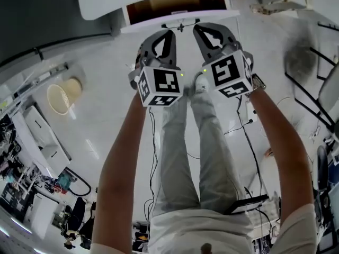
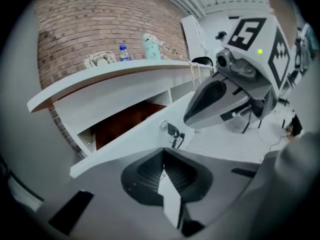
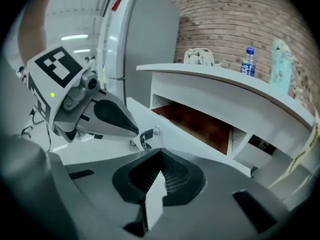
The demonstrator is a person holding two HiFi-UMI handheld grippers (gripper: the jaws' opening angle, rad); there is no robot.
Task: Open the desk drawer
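The white desk [image 1: 106, 1] has its drawer [image 1: 177, 21] pulled out, so the brown inside [image 1: 169, 4] shows. A key with a dangling ring hangs in the lock [image 1: 181, 25] at the middle of the drawer front. My left gripper [image 1: 171, 34] and right gripper [image 1: 197, 28] hover side by side just short of that front, one on each side of the key, touching nothing. Both are shut with nothing between the jaws. In the left gripper view the open drawer [image 2: 125, 124] and key [image 2: 171, 131] lie just beyond my shut left gripper [image 2: 163, 150]. The right gripper view has the drawer [image 3: 195, 126] and key [image 3: 147, 134] ahead of the right gripper [image 3: 161, 153].
On the desk top stand a small water bottle [image 2: 123, 53], a pale teal object [image 2: 151, 46] and a bundle of cord [image 2: 100, 60]. A wicker bin [image 1: 61, 95] lies on the floor at left, a black chair [image 1: 318, 67] at right. The person's legs [image 1: 196, 157] and cables are below.
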